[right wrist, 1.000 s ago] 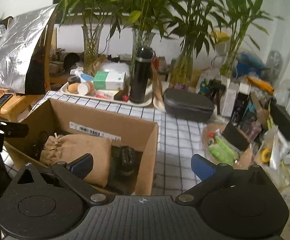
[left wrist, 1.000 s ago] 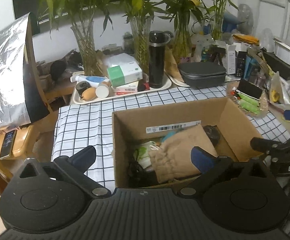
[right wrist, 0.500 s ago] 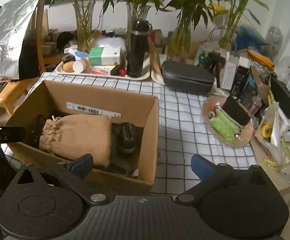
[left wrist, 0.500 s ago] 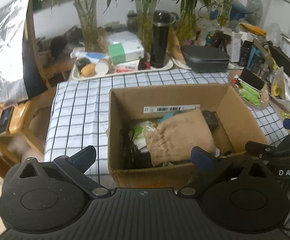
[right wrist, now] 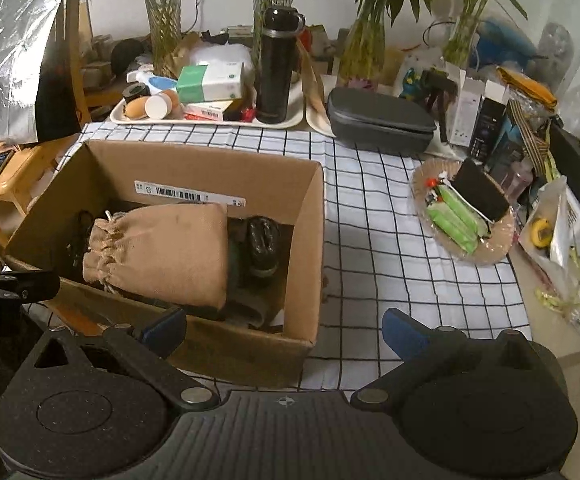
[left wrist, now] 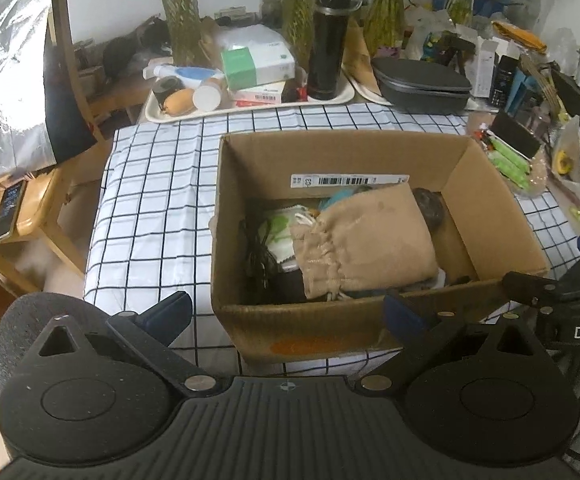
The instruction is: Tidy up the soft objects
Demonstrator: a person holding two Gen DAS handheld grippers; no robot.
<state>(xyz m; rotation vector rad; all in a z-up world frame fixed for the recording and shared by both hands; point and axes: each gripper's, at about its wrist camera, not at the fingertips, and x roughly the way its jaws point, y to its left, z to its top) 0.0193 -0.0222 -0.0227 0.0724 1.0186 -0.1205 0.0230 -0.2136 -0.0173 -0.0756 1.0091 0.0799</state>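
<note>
I see my left gripper [left wrist: 285, 316] spread wide and holding nothing, hanging in front of the near wall of the open brown cardboard box [left wrist: 330, 332] on the black-and-white checked tablecloth [left wrist: 157, 200]. My right gripper [right wrist: 283, 328] is likewise wide apart and empty, at the box's near right corner [right wrist: 302, 344]. Inside the box a tan drawstring cloth pouch [left wrist: 366, 240] lies on its side over other soft items, with a dark rolled bundle [right wrist: 263, 244] just beside its closed end. A tall black flask [right wrist: 275, 68] stands on the white tray [right wrist: 209, 118] behind the box
</note>
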